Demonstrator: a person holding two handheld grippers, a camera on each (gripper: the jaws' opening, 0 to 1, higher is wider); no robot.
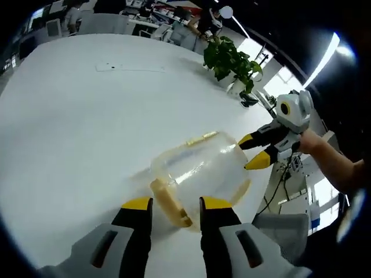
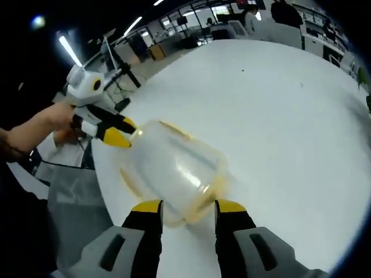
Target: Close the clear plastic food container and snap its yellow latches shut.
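White table (image 1: 87, 127); potted plant (image 1: 232, 61) at far edge; office desks beyond.

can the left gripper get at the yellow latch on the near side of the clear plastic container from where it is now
Probably yes. The left gripper has its jaws open, with the yellow latch right between its tips on the clear plastic food container, and nothing lies in between.

Left gripper (image 1: 174, 211): jaws parted, yellow tips level, pointing forward and down. Right gripper (image 2: 186, 209): jaws parted likewise. Each gripper faces the other from opposite sides. A bare forearm (image 1: 333, 162) and hand (image 2: 58, 114) grip the handles behind them.
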